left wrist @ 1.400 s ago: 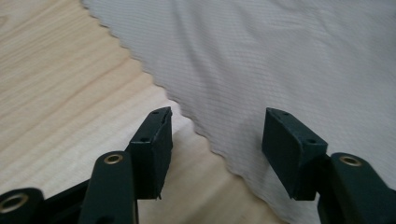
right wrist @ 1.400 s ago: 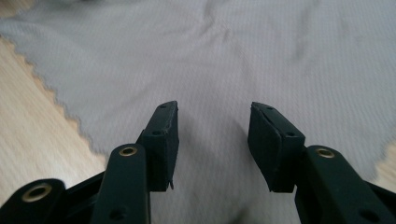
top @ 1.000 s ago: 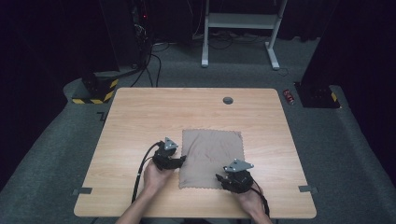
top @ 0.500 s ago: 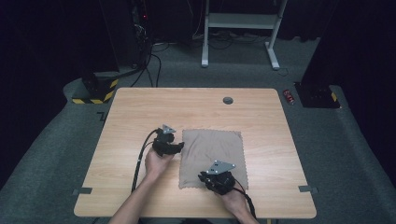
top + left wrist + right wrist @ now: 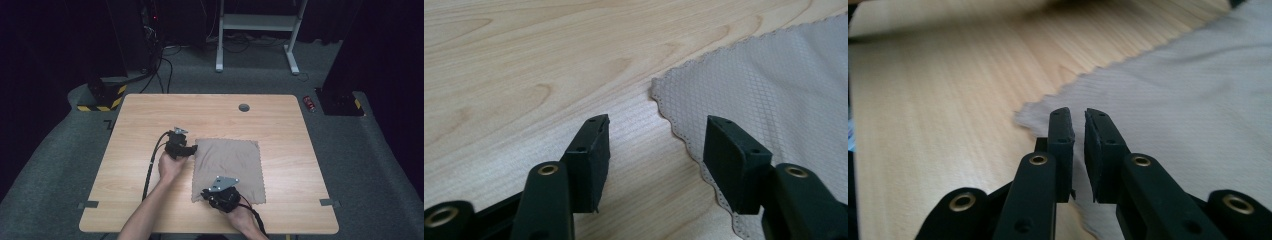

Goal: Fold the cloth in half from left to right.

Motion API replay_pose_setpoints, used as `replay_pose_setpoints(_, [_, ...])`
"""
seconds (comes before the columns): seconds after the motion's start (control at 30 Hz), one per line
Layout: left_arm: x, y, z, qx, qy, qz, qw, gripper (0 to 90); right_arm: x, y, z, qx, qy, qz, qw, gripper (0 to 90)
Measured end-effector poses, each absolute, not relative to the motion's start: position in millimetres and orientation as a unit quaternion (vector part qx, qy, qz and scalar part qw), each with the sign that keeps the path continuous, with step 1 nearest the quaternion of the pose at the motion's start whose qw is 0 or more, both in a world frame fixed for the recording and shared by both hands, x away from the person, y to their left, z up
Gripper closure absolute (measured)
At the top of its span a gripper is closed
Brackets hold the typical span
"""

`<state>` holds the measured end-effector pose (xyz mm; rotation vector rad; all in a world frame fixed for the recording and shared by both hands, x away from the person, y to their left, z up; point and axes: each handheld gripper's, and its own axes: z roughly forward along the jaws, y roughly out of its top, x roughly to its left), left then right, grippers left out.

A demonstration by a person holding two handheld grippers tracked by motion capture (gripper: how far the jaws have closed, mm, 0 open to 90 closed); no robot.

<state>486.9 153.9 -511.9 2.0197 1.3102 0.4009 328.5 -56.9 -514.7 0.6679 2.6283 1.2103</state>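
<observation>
From the high view, the brown cloth [image 5: 227, 167] lies flat on the table [image 5: 150, 120], near side, a little right of centre. My left gripper [image 5: 187, 149] sits at its far-left corner, my right gripper [image 5: 207, 194] at its near-left corner.

In the left gripper view, the jaws stand wide, straddling the scalloped corner, the cloth [image 5: 774, 85] spreading right.

In the right gripper view, my jaws have just been closing to a narrow slit over the corner [image 5: 1035, 112]; they seem to pinch cloth, though blur hides the contact.
</observation>
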Motion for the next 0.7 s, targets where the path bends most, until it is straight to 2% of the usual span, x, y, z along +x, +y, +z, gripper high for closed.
replay_pose_setpoints(0.23, [494.7,148.5,-505.2,0.782,0.494,0.163,0.342,44.6,323.4,-39.5,-515.4,0.204,0.886,0.409,0.074,80.6])
replay_pose_setpoints(0.3, [497.8,148.6,-506.6,0.776,0.499,0.159,0.351,44.9,322.9,-31.8,-517.3,0.194,0.89,0.406,0.073,78.4])
replay_pose_setpoints(0.4, [505.1,147.1,-509.8,0.787,0.499,0.155,0.328,44.5,322.3,-26.5,-519.9,0.19,0.895,0.398,0.071,73.4])
replay_pose_setpoints(0.53, [511.7,147.3,-507.4,0.779,0.502,0.164,0.339,45.8,318.9,-21.9,-522.0,0.183,0.9,0.388,0.075,70.4])
replay_pose_setpoints(0.7, [521.6,144.2,-509.7,0.786,0.505,0.161,0.318,47.0,316.3,-19.9,-521.3,0.182,0.903,0.379,0.091,74.0])
